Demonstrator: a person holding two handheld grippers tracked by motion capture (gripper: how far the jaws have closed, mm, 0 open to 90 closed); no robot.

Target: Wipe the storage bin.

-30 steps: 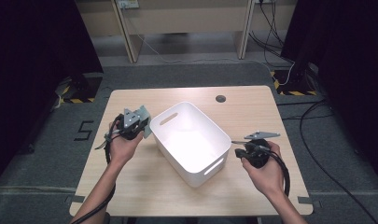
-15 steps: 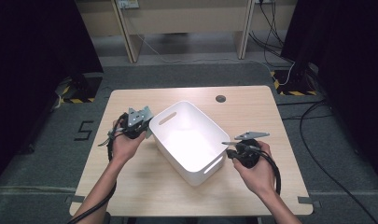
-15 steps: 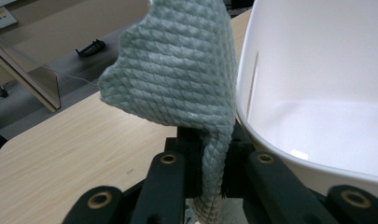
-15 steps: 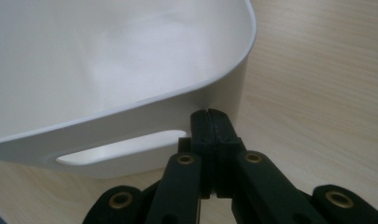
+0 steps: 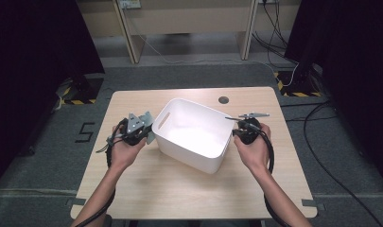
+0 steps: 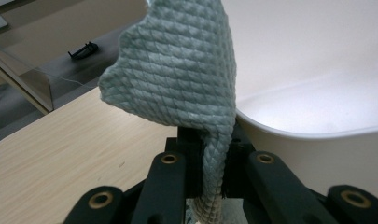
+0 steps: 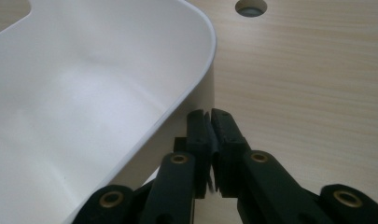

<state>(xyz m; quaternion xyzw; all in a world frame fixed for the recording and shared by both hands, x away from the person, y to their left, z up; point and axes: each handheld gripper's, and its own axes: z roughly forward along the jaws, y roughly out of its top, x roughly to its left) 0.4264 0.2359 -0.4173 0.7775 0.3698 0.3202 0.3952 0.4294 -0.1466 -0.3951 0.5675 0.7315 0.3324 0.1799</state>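
Observation:
A white plastic bin (image 5: 194,135) stands in the middle of the wooden table (image 5: 179,189). My left gripper (image 5: 144,132) is at the bin's left wall, shut on a pale green quilted cloth (image 6: 177,70). The cloth stands up between the jaws of the left gripper (image 6: 210,154), right beside the bin's rim (image 6: 317,130). My right gripper (image 5: 237,128) sits at the bin's right wall. In the right gripper view, the right gripper (image 7: 210,126) is shut with nothing between its jaws, just outside the bin's rounded corner (image 7: 203,42).
A round cable hole (image 5: 223,100) lies in the table behind the bin, also seen as the hole (image 7: 251,7) ahead of my right gripper. Bare tabletop (image 7: 317,93) stretches to the right of the bin. Beyond the table are grey floor and desk legs (image 5: 127,28).
My right gripper has moved left and a little farther away, up to the bin's right wall. My left gripper, still holding the cloth, has edged closer to the left wall.

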